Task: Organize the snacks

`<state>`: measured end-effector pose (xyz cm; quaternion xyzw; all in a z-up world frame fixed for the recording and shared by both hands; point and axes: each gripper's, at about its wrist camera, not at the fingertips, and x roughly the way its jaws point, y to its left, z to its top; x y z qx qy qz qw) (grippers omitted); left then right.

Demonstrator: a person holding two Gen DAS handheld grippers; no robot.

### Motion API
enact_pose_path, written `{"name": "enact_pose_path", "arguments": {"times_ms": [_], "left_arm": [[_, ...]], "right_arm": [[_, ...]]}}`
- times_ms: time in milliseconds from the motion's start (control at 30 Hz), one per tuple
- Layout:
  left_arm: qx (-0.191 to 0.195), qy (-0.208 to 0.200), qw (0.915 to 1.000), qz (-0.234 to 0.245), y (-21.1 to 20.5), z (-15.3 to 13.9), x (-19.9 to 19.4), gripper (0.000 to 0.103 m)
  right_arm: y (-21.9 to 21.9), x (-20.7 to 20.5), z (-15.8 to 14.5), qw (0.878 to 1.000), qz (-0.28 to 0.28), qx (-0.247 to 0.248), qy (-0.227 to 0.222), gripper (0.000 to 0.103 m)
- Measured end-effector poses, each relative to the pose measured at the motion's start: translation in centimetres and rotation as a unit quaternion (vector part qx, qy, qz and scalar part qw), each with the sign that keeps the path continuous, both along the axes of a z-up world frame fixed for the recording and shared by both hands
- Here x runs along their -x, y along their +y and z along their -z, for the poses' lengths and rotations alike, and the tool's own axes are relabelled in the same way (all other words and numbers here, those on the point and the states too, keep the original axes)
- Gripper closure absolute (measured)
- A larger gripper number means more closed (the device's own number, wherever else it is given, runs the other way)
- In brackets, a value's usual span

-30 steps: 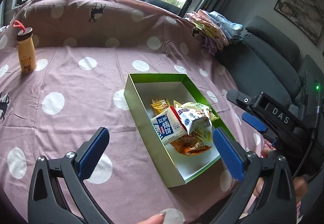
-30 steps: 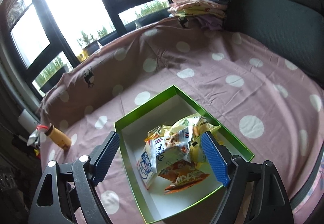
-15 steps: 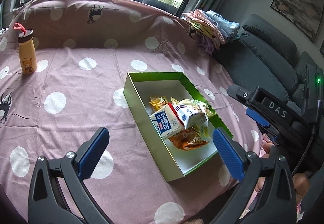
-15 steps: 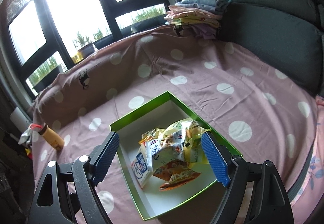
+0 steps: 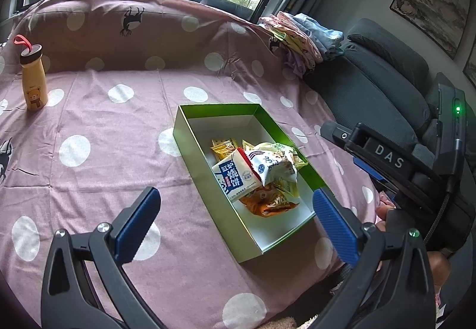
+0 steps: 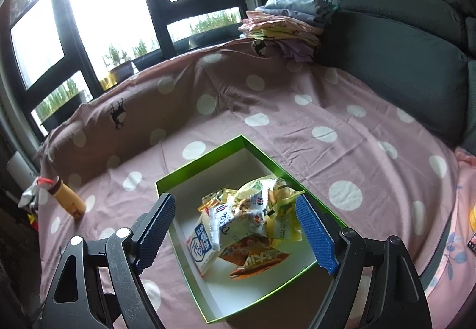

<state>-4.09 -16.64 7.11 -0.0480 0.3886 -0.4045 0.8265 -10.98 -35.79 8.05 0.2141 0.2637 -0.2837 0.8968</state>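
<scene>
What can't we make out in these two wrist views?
- Snacks low in the pile: both views, covered by the top packets.
- Green box near-right corner: right wrist view, behind the right hand-held gripper finger.
- Yellow bottle: right wrist view, too small for its print.

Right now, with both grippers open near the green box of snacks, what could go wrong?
1. The snack packets lie heaped and overlapping in the green box, so closing the right gripper may grab several at once or crush one.
2. The box sits close to the near edge of the spotted cloth; a push could slide it off.
3. The left gripper is close to the right one, so they may collide.
</scene>
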Motion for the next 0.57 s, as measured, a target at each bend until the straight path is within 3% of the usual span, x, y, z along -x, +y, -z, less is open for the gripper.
{"name": "enact_pose_path", "arguments": {"times_ms": [567], "left_arm": [[-0.005, 0.012, 0.9999, 0.005, -0.32, 0.28, 0.03, 0.000]], "right_arm": [[-0.51, 0.28, 0.10, 1.000, 0.017, 0.006, 0.008, 0.020]]}}
